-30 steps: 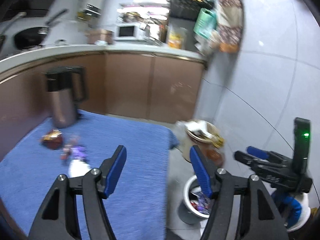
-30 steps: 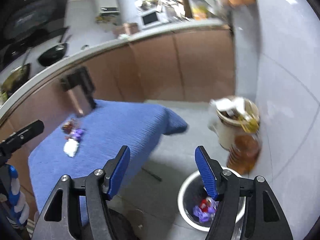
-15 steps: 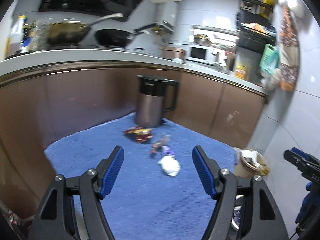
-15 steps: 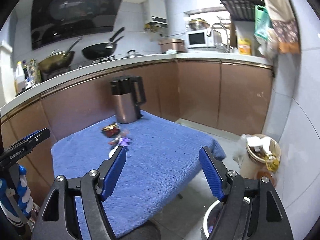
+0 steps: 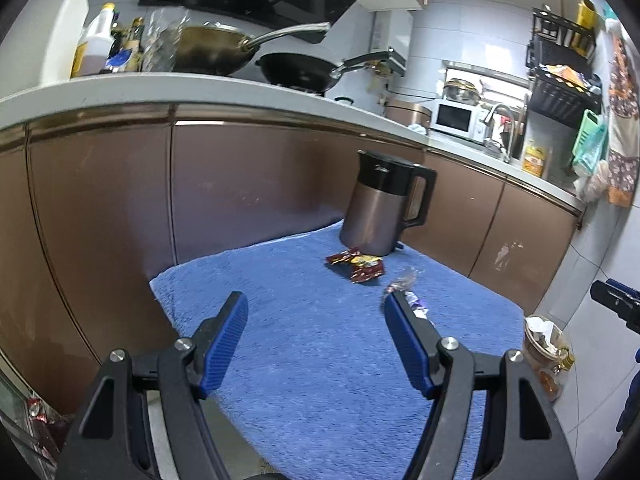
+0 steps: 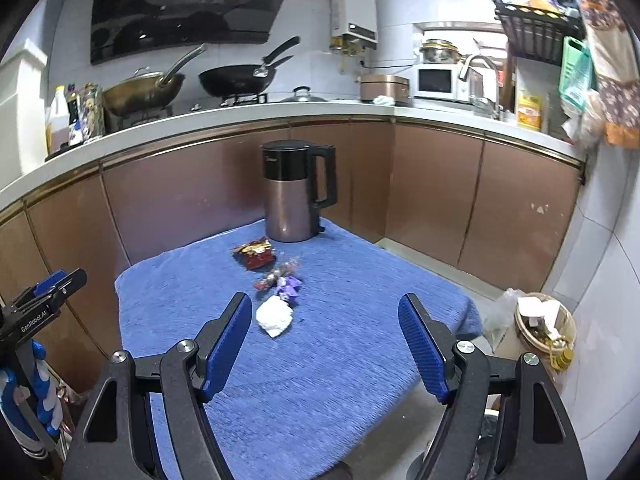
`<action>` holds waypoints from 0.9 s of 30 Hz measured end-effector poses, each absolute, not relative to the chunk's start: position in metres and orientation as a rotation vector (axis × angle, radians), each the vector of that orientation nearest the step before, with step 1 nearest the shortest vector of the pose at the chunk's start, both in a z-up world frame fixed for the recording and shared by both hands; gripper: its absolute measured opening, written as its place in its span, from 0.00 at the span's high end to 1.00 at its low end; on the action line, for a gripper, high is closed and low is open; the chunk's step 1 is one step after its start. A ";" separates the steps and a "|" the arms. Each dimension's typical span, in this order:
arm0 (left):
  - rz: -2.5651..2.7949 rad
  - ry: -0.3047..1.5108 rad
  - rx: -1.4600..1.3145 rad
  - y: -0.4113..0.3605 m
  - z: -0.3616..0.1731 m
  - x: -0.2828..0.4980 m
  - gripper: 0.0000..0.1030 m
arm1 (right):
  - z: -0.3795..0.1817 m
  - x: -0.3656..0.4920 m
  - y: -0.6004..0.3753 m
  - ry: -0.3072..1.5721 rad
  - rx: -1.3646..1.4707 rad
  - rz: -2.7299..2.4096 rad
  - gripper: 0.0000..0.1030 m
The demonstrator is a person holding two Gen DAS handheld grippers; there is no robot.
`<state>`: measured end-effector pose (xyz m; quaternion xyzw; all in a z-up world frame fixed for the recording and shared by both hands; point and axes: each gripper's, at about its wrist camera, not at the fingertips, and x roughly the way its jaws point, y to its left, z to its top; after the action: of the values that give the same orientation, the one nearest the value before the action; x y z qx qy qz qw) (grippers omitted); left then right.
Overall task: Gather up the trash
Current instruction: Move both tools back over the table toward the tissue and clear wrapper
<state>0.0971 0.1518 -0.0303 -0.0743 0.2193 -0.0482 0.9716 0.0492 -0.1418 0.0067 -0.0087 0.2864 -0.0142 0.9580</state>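
In the left wrist view the right finger of the left gripper hides most of the purple wrapper, and the white crumpled paper cannot be seen there at all. The clear twisted wrapper just beyond that fingertip is blurred. The right wrist view shows the trash more fully.

Both grippers are spread wide with nothing between their fingers. The right gripper hangs above the near part of the blue towel covering the low counter. Just ahead of its left finger lies the white crumpled paper; touching it on the far side is the purple wrapper, with the clear twisted wrapper beside it. Farther ahead sits a red snack packet, and beyond that, close to it, an upright brown kettle with a black lid and handle.

Right of the right gripper, on the floor off the towel's edge, stands a jar-like container topped with white scraps and other bits too small to name. A bin rim is barely visible behind the right finger, cut off by the frame.

Behind the counter run brown cabinets under a pale worktop carrying a wok, a black pan and a microwave.
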 end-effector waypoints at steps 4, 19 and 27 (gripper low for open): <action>-0.086 0.473 -0.166 0.158 -0.040 0.105 0.33 | 0.000 0.065 -0.125 0.603 -0.042 -0.004 0.27; -0.093 0.609 -0.120 0.141 -0.078 0.163 0.33 | -0.061 0.133 -0.113 0.748 -0.024 0.064 0.27; -0.165 0.710 -0.053 0.111 -0.102 0.215 0.33 | -0.117 0.179 -0.111 0.856 -0.006 0.154 0.27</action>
<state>0.2145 0.1114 -0.1016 -0.0257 0.3470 -0.0809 0.9340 0.1793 -0.1111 -0.1165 -0.0030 0.4147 0.0747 0.9069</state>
